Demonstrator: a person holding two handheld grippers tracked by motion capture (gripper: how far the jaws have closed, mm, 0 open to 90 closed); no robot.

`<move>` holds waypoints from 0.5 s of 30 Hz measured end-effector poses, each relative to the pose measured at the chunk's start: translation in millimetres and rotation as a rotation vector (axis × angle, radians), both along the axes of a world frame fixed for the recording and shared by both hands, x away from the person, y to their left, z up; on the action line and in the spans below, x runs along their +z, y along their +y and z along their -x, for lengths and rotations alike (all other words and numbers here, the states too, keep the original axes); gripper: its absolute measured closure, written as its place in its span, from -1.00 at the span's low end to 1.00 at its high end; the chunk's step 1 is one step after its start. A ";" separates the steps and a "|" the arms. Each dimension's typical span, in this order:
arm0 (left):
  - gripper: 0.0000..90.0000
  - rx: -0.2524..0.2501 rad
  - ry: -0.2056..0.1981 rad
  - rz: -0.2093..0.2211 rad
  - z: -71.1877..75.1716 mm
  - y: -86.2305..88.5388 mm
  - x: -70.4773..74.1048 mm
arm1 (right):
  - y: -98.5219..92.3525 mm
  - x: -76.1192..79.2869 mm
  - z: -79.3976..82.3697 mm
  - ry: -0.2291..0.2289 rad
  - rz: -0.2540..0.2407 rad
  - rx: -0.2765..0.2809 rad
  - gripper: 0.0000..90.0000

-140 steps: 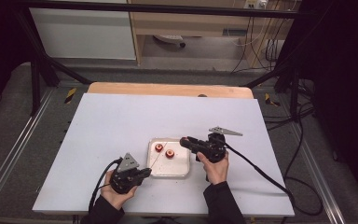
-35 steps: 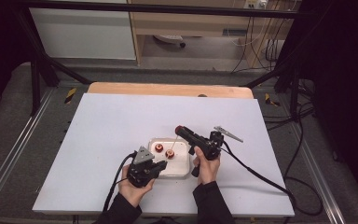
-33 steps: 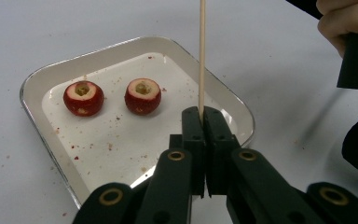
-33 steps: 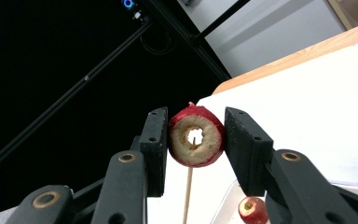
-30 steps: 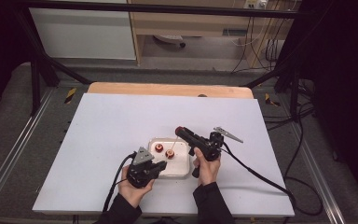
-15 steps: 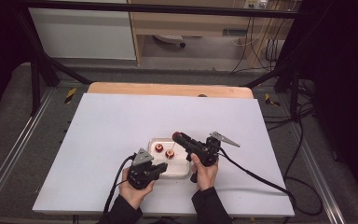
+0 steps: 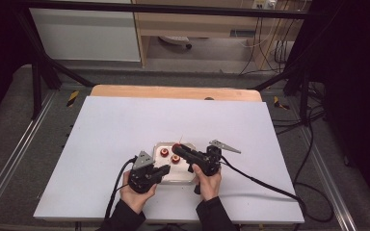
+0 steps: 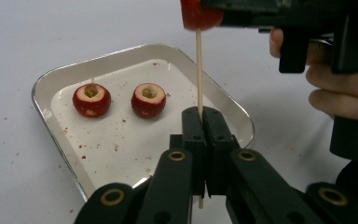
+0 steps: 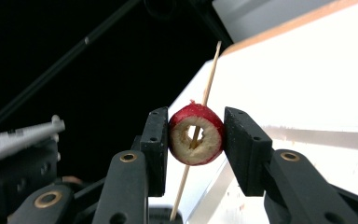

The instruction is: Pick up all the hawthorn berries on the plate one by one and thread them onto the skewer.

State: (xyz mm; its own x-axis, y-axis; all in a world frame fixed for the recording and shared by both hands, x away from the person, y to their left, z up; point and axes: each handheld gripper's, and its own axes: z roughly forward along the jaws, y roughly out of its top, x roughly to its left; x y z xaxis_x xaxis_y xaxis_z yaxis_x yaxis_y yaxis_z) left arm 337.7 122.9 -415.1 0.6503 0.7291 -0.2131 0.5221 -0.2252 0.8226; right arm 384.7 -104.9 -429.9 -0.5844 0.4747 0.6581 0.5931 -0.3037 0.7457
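**Threading a cored fruit onto the skewer**

Sliding down over the tray (image 7: 160, 146), the right tongs (image 9: 195, 140), clamped on a cored red fruit (image 9: 196, 135), have brought it onto the skewer (image 8: 198, 79) that the left tongs (image 8: 206, 122) pinch upright; two fruits (image 8: 91, 99) wait below.

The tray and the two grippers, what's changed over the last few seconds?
The left gripper moved in from the tray's left and now stands at its near edge, shut on an upright skewer. The right gripper, holding a cored red fruit, swung left over the tray onto the stick. The two fruits in the tray stayed put.
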 end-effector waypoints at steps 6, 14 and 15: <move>0.97 0.003 0.005 -0.020 -2.8 -1.9 -2.7 | 5.8 -10.2 7.1 0.014 0.028 0.025 0.38; 0.97 0.001 0.006 -0.029 -4.3 -3.5 -6.2 | 12.1 -21.6 17.7 0.027 0.057 0.049 0.38; 0.97 -0.004 0.010 -0.032 -4.6 -3.5 -6.5 | 12.1 -21.6 17.7 0.027 0.057 0.049 0.38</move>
State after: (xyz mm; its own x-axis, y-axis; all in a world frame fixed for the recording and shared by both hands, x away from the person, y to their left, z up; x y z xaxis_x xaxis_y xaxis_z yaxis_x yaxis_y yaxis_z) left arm 342.3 119.4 -421.6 0.6512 0.7330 -0.1966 0.5295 -0.2532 0.8096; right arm 367.0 -92.7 -451.5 -0.5907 0.4828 0.6465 0.6262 -0.2311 0.7447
